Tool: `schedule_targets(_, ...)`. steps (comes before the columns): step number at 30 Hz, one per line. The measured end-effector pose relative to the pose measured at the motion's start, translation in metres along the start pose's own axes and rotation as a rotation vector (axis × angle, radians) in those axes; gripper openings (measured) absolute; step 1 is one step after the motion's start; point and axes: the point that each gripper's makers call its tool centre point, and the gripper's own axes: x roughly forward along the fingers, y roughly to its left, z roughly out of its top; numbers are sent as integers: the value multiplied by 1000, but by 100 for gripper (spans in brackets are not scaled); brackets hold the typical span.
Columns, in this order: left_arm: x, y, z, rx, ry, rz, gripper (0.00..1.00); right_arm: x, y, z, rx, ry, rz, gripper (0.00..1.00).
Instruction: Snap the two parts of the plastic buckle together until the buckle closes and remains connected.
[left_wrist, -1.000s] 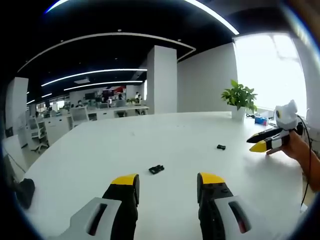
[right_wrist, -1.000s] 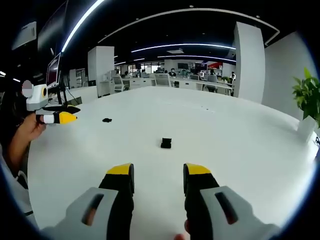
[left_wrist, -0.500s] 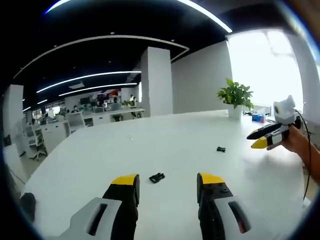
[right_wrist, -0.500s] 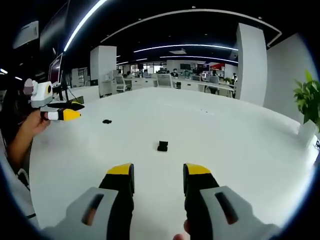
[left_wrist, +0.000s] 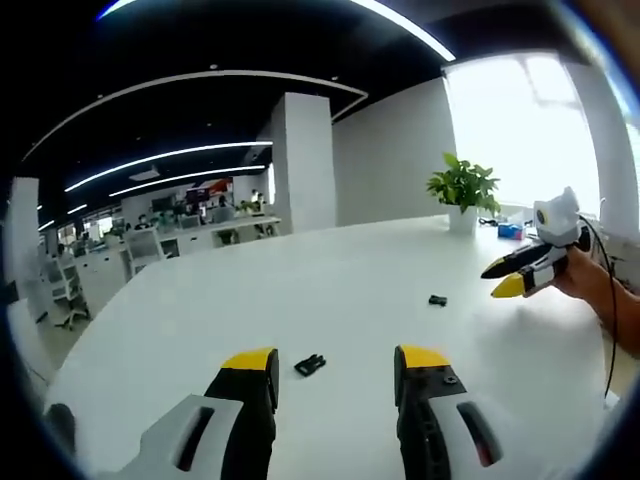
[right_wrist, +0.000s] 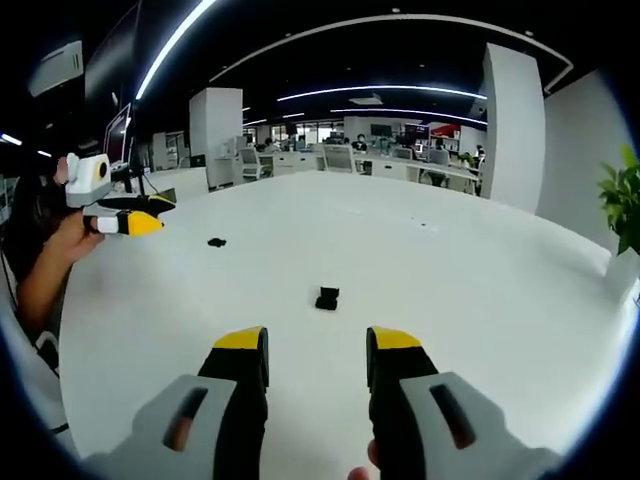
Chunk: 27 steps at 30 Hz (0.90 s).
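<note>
Jaws of my left gripper (left_wrist: 335, 365) stand spread and empty, low over the white table (left_wrist: 350, 290). Just ahead of its left jaw lies one black buckle part (left_wrist: 310, 364), flat on the tabletop. Farther right lies the second buckle part (left_wrist: 437, 300), well apart from the first. Beyond that, my right gripper (left_wrist: 505, 278) hovers above the table edge, held in a hand (left_wrist: 590, 285). Far edge: a potted plant (left_wrist: 462, 190) by the bright window.

From the right gripper view, my right gripper (right_wrist: 316, 348) is also spread, holding nothing. The near buckle part (right_wrist: 327, 298) sits ahead of it, nothing between; the other part (right_wrist: 216, 242) lies farther left, near my left gripper (right_wrist: 140, 212). Background: office desks (right_wrist: 400, 165), a white pillar (right_wrist: 513, 125).
</note>
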Motion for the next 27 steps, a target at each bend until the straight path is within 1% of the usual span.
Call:
schedule_targets(7, 0, 0, 6, 2, -5, -22, 47, 1, 2, -1, -11, 12, 16, 39)
schedule_targets(8, 1, 3, 9, 10, -9, -20, 47, 1, 3, 1, -8, 8, 17, 39)
schedule_targets(10, 1, 4, 10, 10, -13, -27, 46, 1, 2, 1, -11, 8, 14, 39)
schedule_targets(14, 3, 6, 9, 36, -6, -26, 46, 2, 2, 1, -9, 14, 14, 39)
schedule_targets(22, 6, 12, 6, 38, 9, -18, 46, 4, 2, 5, -20, 19, 12, 39)
schedule_targets(27, 9, 15, 3, 42, 27, -20, 46, 8, 4, 7, -51, 35, 19, 39)
